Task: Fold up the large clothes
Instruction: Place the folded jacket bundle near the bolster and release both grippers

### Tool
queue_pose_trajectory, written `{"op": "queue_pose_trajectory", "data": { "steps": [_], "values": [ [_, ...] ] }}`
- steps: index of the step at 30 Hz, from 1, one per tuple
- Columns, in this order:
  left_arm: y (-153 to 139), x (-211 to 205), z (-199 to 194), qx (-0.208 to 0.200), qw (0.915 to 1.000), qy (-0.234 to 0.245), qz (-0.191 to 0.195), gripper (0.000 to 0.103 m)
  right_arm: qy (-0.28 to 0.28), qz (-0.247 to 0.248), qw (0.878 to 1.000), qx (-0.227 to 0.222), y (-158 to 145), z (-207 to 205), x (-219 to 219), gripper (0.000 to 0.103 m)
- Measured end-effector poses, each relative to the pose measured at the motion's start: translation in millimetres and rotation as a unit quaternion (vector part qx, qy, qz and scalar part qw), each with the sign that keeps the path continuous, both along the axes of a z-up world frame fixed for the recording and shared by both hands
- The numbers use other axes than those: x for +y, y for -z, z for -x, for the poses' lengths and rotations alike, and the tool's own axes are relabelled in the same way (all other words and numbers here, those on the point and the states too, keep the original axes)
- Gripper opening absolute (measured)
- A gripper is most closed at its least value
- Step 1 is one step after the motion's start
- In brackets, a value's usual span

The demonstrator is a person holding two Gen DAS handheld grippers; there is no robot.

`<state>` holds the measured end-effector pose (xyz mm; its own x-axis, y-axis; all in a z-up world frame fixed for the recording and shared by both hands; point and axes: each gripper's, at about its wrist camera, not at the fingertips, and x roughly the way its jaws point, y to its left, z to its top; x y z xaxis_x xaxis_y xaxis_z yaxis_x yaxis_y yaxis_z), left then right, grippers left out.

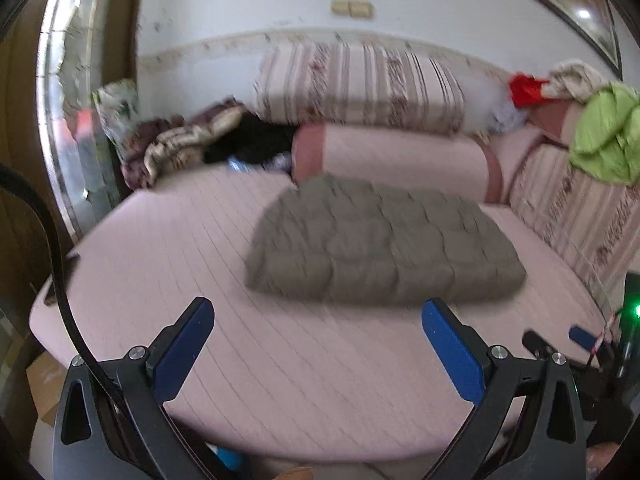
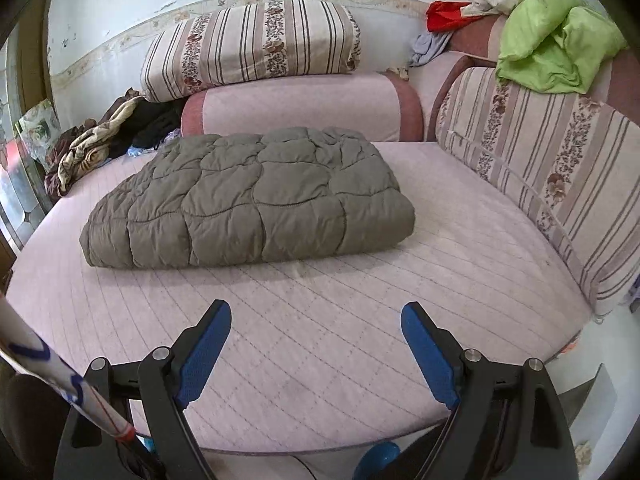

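A grey-brown quilted padded garment (image 2: 248, 200) lies folded into a thick rectangular bundle on the pink bed (image 2: 360, 320), toward its middle. It also shows in the left wrist view (image 1: 384, 240), blurred. My left gripper (image 1: 318, 312) is open and empty, held over the bed's near edge, short of the bundle. My right gripper (image 2: 316, 316) is open and empty, also over the near edge, in front of the bundle. Part of the right gripper (image 1: 584, 340) shows at the right of the left wrist view.
A pink bolster (image 2: 300, 104) and a striped floral cushion (image 2: 252, 48) lie behind the bundle. A striped backrest (image 2: 560, 168) lines the right side. A green cloth (image 2: 560, 48), red cloth (image 2: 444, 14) and crumpled dark clothes (image 2: 100, 136) lie around the edges.
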<state>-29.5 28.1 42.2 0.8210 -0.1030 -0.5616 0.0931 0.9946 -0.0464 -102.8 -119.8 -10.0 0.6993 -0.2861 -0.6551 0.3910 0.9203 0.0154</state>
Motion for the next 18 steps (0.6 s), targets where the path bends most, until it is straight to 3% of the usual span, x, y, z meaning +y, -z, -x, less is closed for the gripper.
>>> {"op": "queue_pose_trajectory", "data": {
  "steps": [8, 18],
  "values": [
    [30.0, -16.7, 14.0, 0.062, 0.9981, 0.002, 0.0, 0.103, 0.019, 0.018, 0.999, 0.024, 12.3, 18.6, -1.3, 0.091],
    [33.6, -18.5, 15.9, 0.052, 0.9972, -0.03, -0.043, 0.103, 0.026, 0.028, 0.997, 0.06, 26.6, 25.3, 0.3, 0.091]
  ]
}}
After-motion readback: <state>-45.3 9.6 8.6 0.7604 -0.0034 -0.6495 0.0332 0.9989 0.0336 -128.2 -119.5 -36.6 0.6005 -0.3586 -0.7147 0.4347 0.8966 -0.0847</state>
